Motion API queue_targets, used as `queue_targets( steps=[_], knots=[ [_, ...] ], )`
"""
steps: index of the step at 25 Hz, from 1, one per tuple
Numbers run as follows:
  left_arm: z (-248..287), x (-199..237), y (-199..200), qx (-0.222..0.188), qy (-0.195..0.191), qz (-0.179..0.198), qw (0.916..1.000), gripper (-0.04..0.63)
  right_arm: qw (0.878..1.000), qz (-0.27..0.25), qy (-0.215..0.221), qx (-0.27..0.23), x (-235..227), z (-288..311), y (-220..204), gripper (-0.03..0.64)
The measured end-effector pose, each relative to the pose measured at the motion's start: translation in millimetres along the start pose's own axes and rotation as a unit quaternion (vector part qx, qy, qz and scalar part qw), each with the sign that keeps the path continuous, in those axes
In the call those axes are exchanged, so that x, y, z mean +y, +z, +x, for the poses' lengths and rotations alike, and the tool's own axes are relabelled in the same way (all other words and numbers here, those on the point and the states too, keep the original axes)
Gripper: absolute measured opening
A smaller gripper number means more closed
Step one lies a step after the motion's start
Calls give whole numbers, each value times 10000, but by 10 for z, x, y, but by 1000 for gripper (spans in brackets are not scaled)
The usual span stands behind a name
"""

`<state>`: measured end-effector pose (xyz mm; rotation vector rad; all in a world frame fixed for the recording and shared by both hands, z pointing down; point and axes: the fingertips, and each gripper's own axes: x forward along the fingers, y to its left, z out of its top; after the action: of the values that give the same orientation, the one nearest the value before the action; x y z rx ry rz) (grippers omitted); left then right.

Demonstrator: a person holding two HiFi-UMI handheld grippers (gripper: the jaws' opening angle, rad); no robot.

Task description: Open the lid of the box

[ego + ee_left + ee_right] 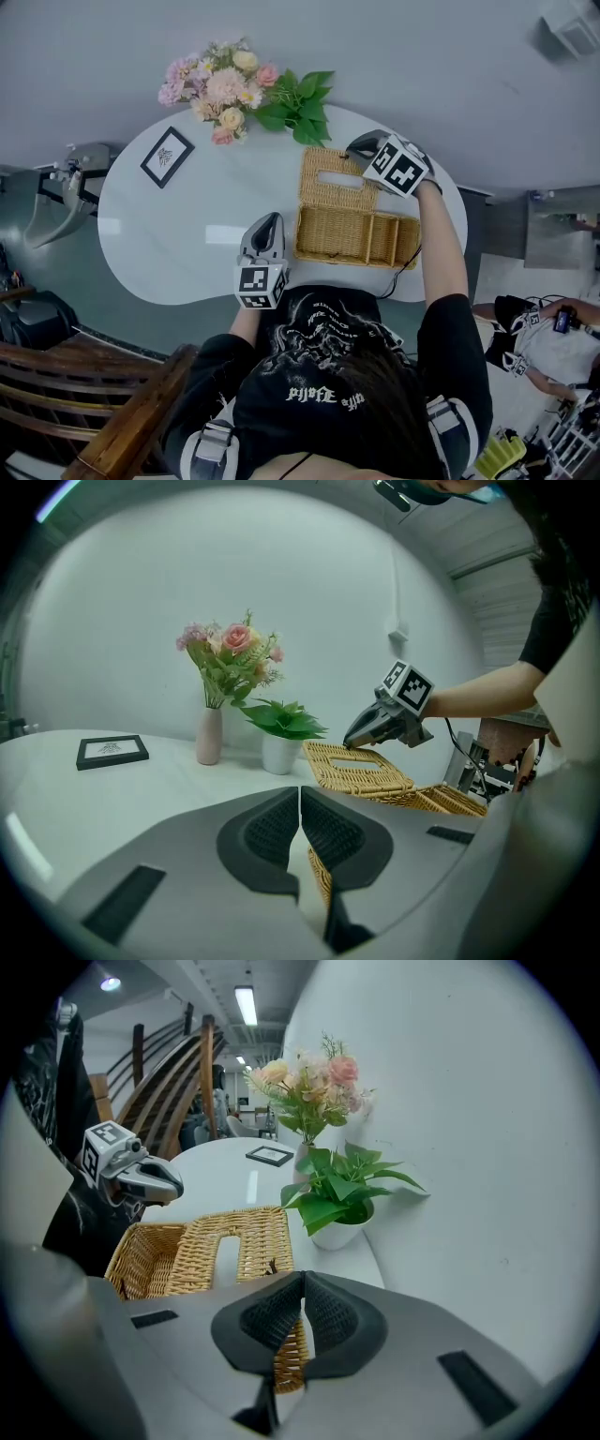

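As we look down across the white table (187, 253) from its left end, we meet first a black picture frame (167, 157) lying flat near the rim. Behind it, close to the wall, stands a vase of pink and cream flowers (217, 89).

Nearer to us, at the table's front edge, we hold the left gripper (271, 219). Its own view shows its ribbed pads pressed together with nothing between them. Its tip points toward the wall and sits just beside the left front corner of the box (356, 236), though we cannot tell whether it touches the wicker.

By the wall, just right of the flowers, a leafy green plant (300, 105) sits in a small white pot.

The box is a woven wicker basket resting on the right half of the table, in front of the plant. It is open, and we see thin partitions dividing its inside into compartments. The lid (333, 178), also wicker and cut with a long rectangular slot, is swung back from the box's far edge toward the wall.

Farthest right, the right gripper (361, 143) reaches over the box on an outstretched arm (445, 244). Its jaws are nearly together and pinch the far right rim of the lid.
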<state>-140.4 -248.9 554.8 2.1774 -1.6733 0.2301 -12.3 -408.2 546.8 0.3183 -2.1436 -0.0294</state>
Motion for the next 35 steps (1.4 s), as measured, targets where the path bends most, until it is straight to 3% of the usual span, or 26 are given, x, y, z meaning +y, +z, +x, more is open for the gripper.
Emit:
queue_targets(
  steps=[18, 25, 35],
  knots=[
    [135, 15, -56, 163, -2, -53, 9999, 26, 9964, 664, 501, 141, -56, 347, -296, 38],
    [185, -71, -69, 244, -129, -17, 9996, 26, 9957, 575, 610, 384, 12, 490, -419, 38],
    [179, -76, -114, 310, -119, -18, 9994, 26, 9907, 928, 870, 494, 91, 637, -522, 38]
  ],
)
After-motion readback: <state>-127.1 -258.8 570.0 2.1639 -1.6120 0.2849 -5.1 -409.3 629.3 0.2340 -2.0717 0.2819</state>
